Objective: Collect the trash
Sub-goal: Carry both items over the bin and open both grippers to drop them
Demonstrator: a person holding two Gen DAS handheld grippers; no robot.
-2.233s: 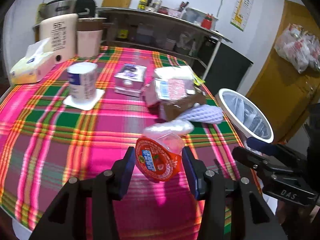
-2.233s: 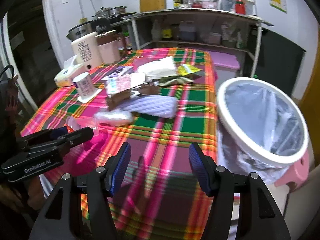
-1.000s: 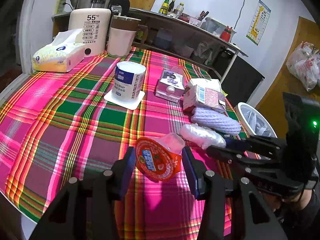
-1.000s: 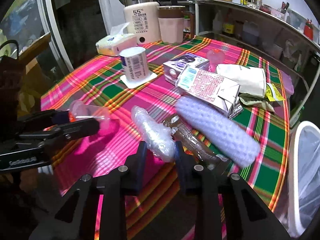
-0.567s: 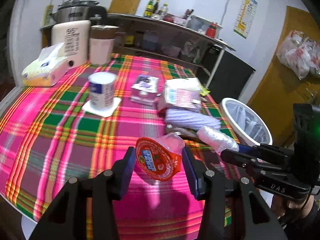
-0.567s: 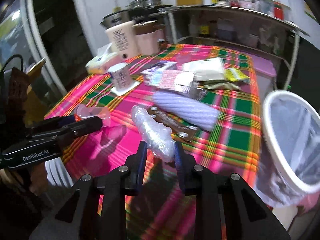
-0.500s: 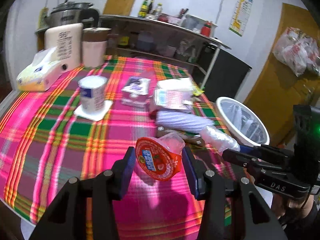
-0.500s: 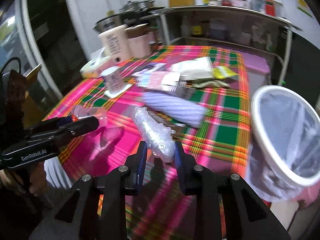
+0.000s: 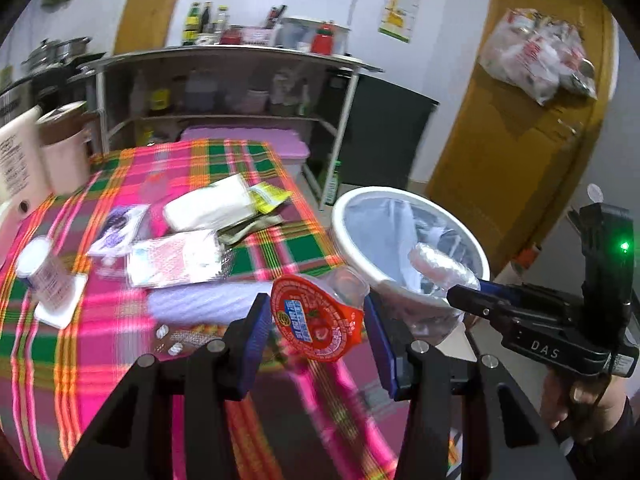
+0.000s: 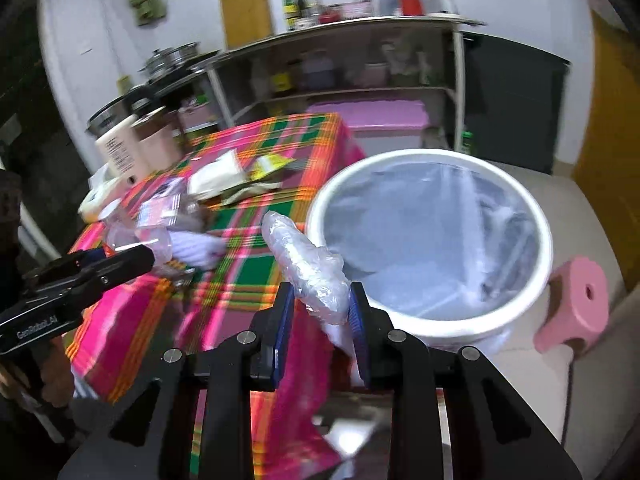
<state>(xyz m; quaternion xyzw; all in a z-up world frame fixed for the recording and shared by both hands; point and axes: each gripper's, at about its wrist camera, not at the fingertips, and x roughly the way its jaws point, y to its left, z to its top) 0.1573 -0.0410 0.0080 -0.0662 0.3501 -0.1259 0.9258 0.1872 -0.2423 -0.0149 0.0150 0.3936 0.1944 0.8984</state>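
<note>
At 2 o'clock of the table (image 10: 320,136), bin (image 10: 536,292) awaits: left gripper (image 9: 316,322) clamps jelly cup (image 9: 316,316), right gripper (image 10: 320,312) clamps plastic wrap (image 10: 308,264); release both over the bin next.

Black grippers, blue-padded fingers (image 9: 256,332), silver screws, "DAS" and "GenRobot.AI" markings, green LED

The surface (image 9: 120,360), under a pink-and-green plaid cloth (image 9: 296,248), carries a white pouch (image 9: 208,206), a yellow wrapper (image 9: 268,196), a pink carton (image 9: 172,260), a lilac foam sleeve (image 9: 200,304), and at far left a cup (image 9: 44,276) and a jug (image 9: 64,148).
</note>
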